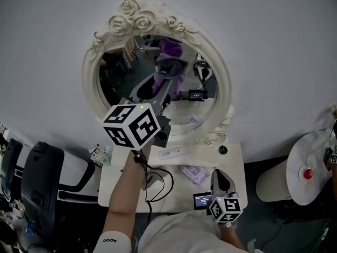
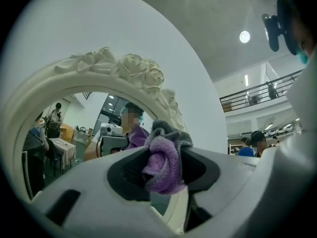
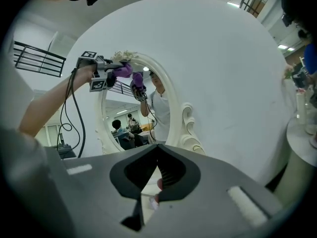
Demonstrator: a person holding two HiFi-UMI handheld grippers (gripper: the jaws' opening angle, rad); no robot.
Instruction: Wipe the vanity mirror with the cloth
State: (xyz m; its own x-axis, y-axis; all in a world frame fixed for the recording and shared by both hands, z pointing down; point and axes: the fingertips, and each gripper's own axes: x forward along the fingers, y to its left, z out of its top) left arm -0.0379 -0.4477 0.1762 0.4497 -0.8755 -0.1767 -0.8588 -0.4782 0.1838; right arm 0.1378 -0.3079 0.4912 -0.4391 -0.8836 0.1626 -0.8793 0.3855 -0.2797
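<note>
"Where's the cloth [image 2: 161,157]?"

"Purple, bunched up, pinched tight between the jaws of the left gripper [image 2: 166,175] – a wad of it pokes out past the tips. It's up by the top of the mirror [image 1: 224,88], close under the rose crest. Whether it touches the glass, I can't tell."

"And the arm?"

"The left arm [image 1: 129,188] is bare, raised and stretched forward, the gripper angled up at the glass."

"The other one?"

"The right gripper [image 3: 157,175] is held low, near the body, over the table [image 1: 121,183] – jaws pressed together at the tips, nothing between them"
</note>
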